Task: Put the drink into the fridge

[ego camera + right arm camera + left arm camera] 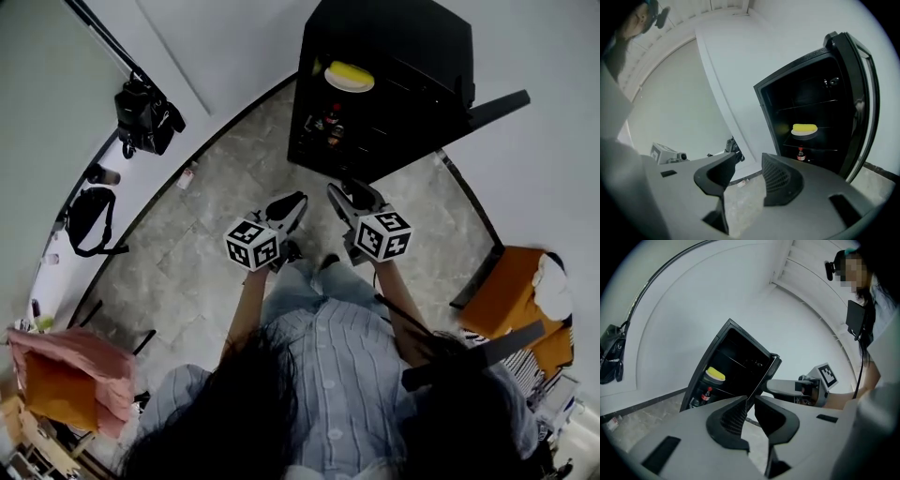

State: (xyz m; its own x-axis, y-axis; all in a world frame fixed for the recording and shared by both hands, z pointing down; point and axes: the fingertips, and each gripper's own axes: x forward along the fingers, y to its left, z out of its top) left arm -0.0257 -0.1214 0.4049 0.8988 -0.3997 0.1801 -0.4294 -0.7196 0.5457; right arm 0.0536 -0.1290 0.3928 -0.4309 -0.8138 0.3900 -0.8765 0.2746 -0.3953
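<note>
The black fridge [394, 84] stands open ahead of me on the stone floor. A small dark drink bottle [800, 153] with a red cap stands on a low shelf inside, also visible in the left gripper view [707, 394]. A yellow item on a plate [805, 128] sits on the shelf above it. My left gripper [296, 201] is held in front of the fridge, its jaws nearly together with only a thin slit and nothing in it. Beside it, my right gripper [336, 195] is open and empty [746, 161]. Both are well short of the shelves.
The fridge door [492, 105] swings out to the right. A camera on a stand [145, 117] and a black bag [89, 220] sit along the left wall. An orange seat [511, 291] is at right, and pink cloth [70, 370] at lower left.
</note>
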